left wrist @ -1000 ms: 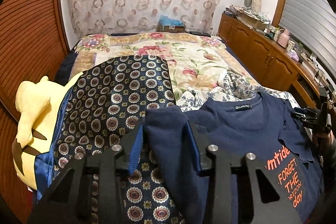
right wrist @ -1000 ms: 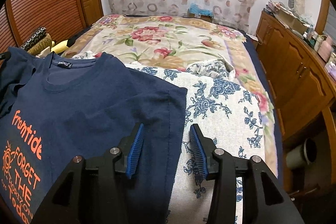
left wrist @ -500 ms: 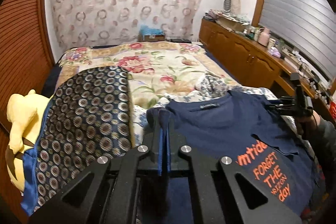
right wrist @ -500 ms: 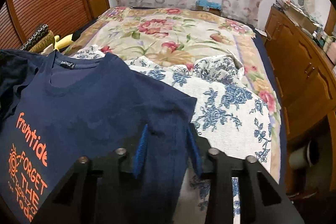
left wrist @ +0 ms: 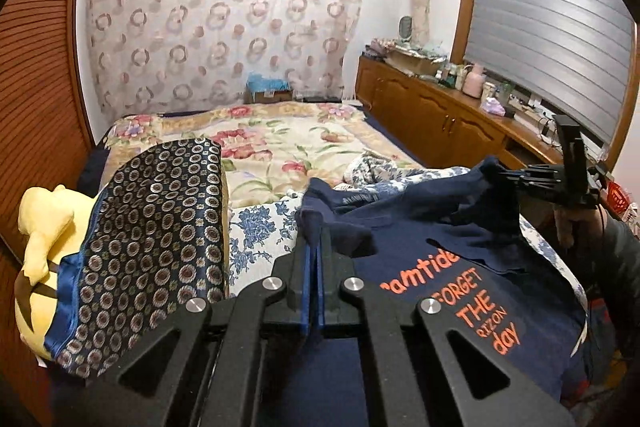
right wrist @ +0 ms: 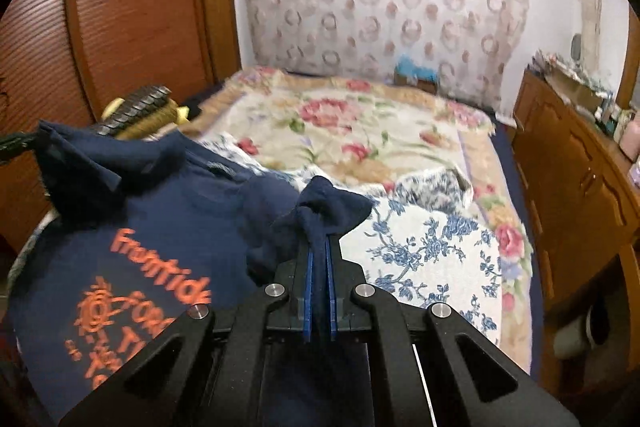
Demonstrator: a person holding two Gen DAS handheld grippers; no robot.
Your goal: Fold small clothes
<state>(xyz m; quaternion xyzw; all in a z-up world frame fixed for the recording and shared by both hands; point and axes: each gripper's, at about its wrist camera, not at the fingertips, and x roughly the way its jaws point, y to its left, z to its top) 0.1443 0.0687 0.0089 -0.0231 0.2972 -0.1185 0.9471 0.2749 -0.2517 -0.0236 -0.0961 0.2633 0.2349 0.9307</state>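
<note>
bedroom, floral bed [left wrist: 280,143] along a wooden cabinet [left wrist: 440,115], ringed curtain [left wrist: 208,19] behind. navy t-shirt [left wrist: 460,247] at the bed's near edge on a blue-flowered sheet [right wrist: 432,251], collar toward the far end, long axis down the bed, orange print up. left gripper [left wrist: 313,251] and right gripper [right wrist: 320,251] each clamped on a lifted shoulder, right just finished closing.

On the bed [left wrist: 280,147] lie one navy T-shirt [left wrist: 460,267], one blue-flowered white cloth [right wrist: 420,247] under it, one medallion-patterned cushion [left wrist: 160,227] and one yellow plush toy [left wrist: 40,227] beside it, with two hand-held grippers, left [left wrist: 314,251] and right [right wrist: 319,247], above it.
</note>
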